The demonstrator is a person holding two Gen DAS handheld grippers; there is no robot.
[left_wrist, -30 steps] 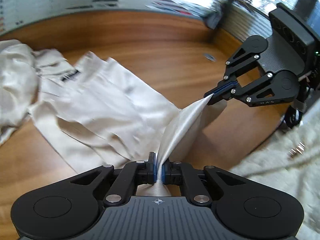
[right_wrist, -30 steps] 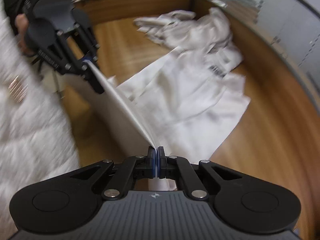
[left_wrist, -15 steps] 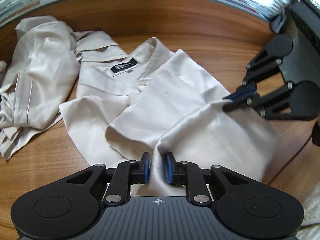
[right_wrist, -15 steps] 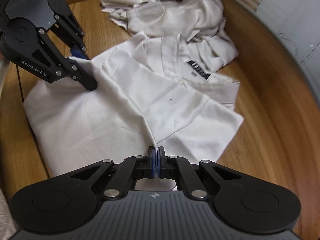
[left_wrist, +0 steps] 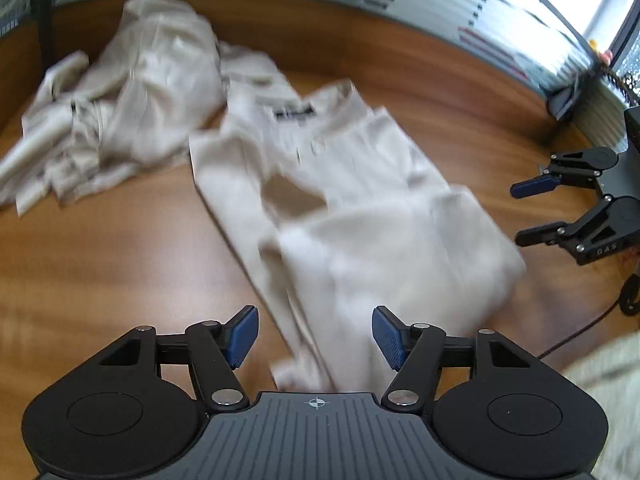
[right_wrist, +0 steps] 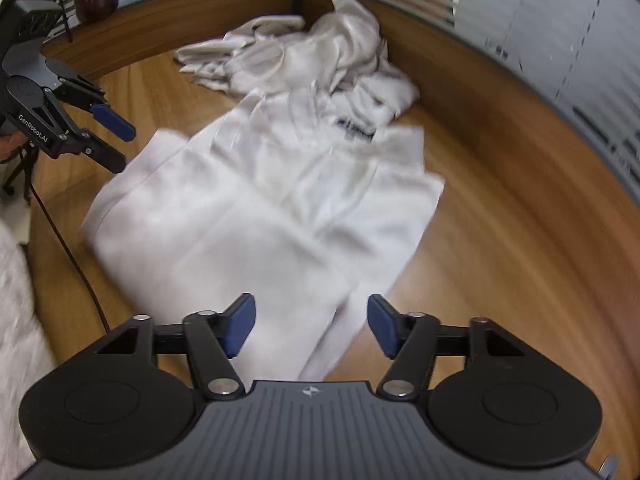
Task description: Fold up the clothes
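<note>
Ahead of both hand-held grippers, flat on the wooden desk (left_wrist: 100, 248), lies the cream shirt (left_wrist: 360, 208), partly folded, its lower half doubled over the body and its dark neck label (right_wrist: 354, 133) at the far end. Left hand-held gripper (left_wrist: 314, 334) is spread wide, released, blue pads (left_wrist: 242, 332) hanging over the shirt's near hem, gripping nothing. Right hand-held gripper (right_wrist: 310, 324) is just as wide, empty too, poised above the near edge on the other side. Beyond the collar, a crumpled pile of pale clothes (right_wrist: 312, 50) sits heaped against the desk's far rim. Everything's a bit blurred.
</note>
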